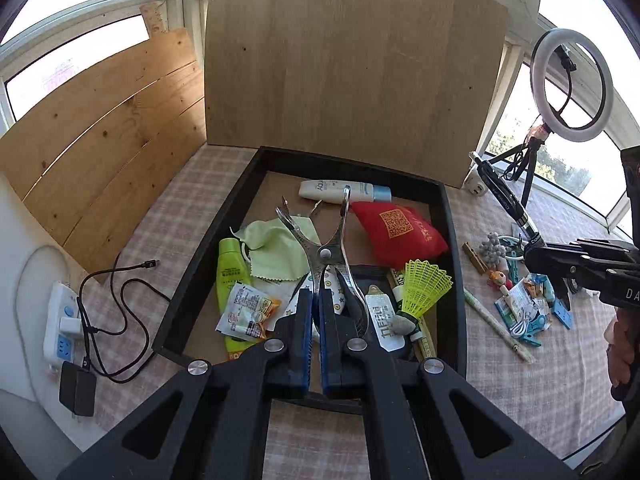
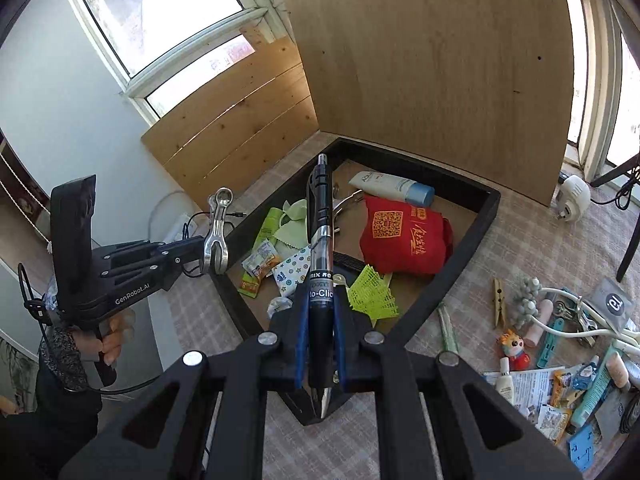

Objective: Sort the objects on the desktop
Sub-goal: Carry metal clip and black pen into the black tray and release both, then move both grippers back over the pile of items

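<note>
Left gripper (image 1: 316,312) clamps metal tongs (image 1: 326,248); right gripper (image 2: 320,344) clamps pen (image 2: 320,264). Lower both, probably clear of shuttlecock (image 1: 422,288), into tray (image 1: 192,280).

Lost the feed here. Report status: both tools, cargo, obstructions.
Left tool shut on metal tongs, above black tray. Right tool shut on black pen, over the tray's near corner. Nothing blocking either.
</note>
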Demonstrator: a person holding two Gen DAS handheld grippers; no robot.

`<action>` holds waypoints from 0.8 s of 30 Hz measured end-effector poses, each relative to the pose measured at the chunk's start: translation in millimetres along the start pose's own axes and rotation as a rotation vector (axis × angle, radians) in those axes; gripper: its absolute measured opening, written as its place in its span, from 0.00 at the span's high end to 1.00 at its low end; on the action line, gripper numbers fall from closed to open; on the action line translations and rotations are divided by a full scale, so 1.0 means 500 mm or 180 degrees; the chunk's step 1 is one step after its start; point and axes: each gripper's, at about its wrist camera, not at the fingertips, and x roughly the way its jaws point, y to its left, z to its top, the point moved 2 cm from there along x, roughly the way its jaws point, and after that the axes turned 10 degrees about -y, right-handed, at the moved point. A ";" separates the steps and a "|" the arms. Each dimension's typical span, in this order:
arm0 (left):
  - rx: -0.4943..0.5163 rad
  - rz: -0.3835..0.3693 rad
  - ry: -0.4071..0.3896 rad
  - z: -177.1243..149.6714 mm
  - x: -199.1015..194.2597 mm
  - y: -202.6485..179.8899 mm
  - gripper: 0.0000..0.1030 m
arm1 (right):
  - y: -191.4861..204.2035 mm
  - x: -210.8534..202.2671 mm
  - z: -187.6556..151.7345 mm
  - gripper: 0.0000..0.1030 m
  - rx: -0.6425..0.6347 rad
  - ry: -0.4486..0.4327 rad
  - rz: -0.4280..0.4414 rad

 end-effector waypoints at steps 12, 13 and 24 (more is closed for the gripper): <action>-0.0166 0.0219 -0.0157 0.017 -0.003 0.033 0.60 | 0.051 0.035 0.029 0.45 -0.0297 -0.0012 -0.0226; -0.0162 0.0203 -0.0158 0.018 -0.002 0.031 0.60 | 0.047 0.031 0.027 0.45 -0.0299 -0.0016 -0.0250; 0.0085 -0.0182 -0.0096 0.029 0.020 -0.060 0.60 | -0.099 -0.063 -0.038 0.45 0.0051 -0.0058 -0.0712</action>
